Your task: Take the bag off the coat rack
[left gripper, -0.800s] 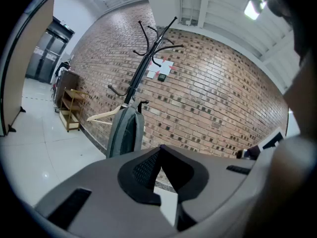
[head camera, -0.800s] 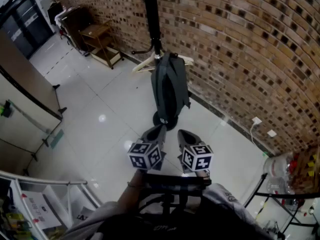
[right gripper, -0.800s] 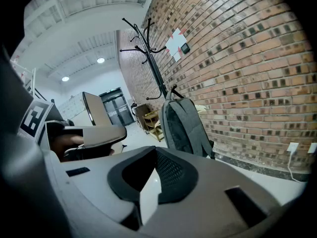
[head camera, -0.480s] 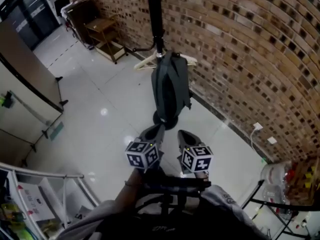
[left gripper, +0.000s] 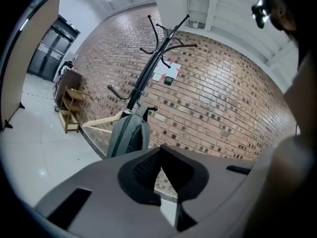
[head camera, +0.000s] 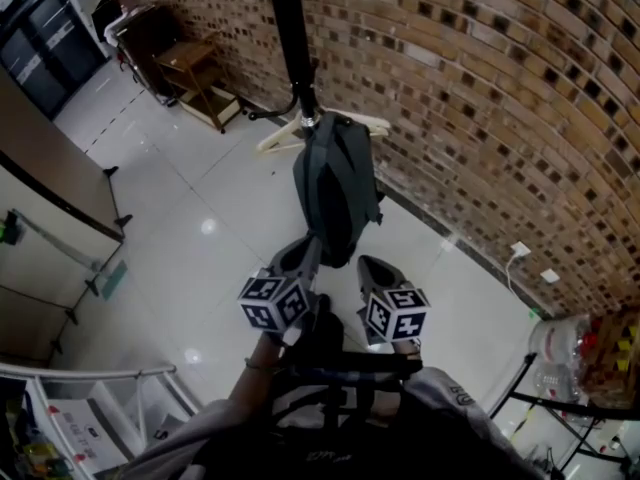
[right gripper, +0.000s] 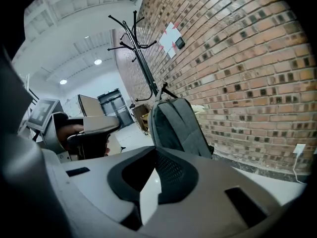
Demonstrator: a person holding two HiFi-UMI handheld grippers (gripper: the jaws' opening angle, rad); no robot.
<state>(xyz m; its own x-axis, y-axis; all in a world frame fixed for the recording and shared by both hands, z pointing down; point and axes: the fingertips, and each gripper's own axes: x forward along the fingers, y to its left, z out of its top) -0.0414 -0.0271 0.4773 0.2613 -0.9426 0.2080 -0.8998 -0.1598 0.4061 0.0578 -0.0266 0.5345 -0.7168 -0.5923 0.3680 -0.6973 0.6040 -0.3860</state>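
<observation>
Head view shows the grey bag point(head camera: 335, 183) hanging from a low hook of the black coat rack point(head camera: 293, 48), close to the brick wall point(head camera: 480, 88), with a pale hanger point(head camera: 272, 140) just behind it. The left gripper point(head camera: 303, 256) and right gripper point(head camera: 372, 268) are held short of the bag, each with jaws pressed together and nothing between them. This looks like the approach step; next, one gripper must open, close on the bag's top loop at the hook, and lift it clear.

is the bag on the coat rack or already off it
On: the grey bag hangs by its top handle from a low hook on the black coat rack.
</observation>
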